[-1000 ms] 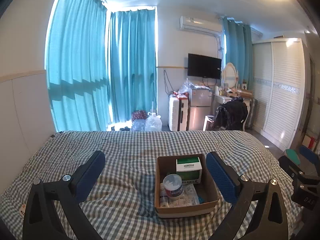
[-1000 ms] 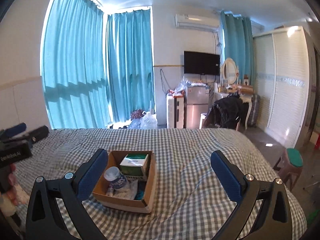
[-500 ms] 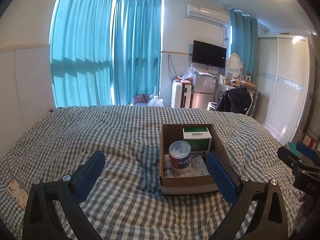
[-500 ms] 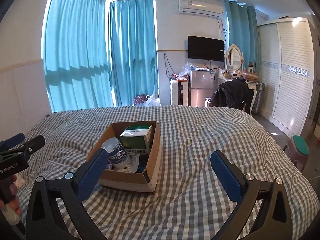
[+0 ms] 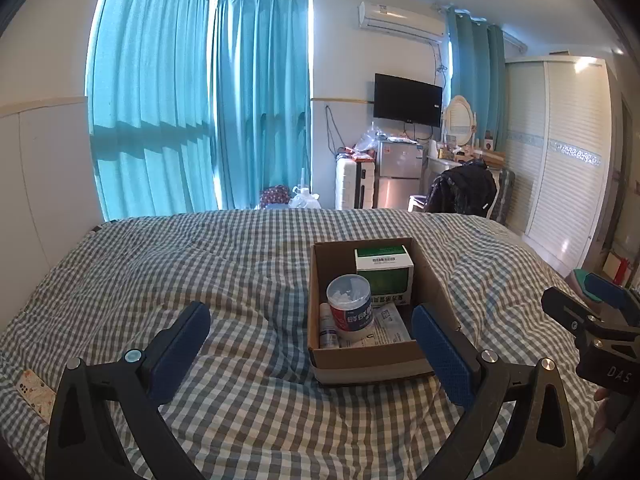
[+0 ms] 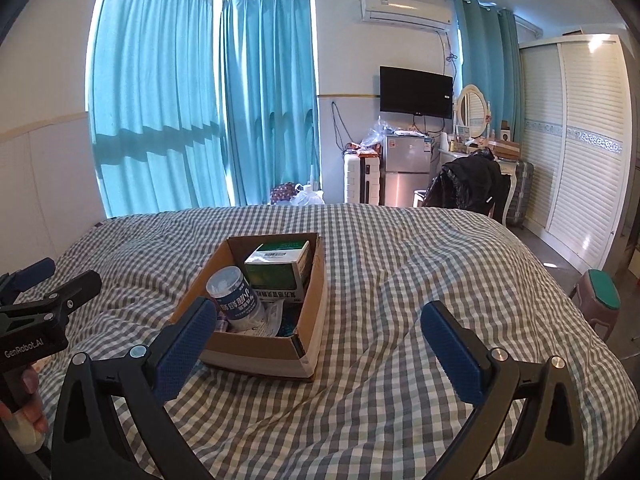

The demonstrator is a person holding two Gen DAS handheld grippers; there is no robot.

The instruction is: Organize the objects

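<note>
Cardboard box point(image 5: 362, 360) sits on the checked bed point(image 5: 200, 272), holding a green-and-white carton point(image 5: 384, 270), a round tub point(image 5: 350, 308) and a small bottle point(image 5: 329, 326). Left gripper point(image 5: 308, 344) spread wide, empty, its right finger beside the box. Right gripper point(image 6: 320, 344) also wide apart, empty, near the box.

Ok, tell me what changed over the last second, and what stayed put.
Both cameras drew closer to the cardboard box, which now looms larger. The left gripper and right gripper stayed open and empty. The canister and green carton stayed in the box.
</note>
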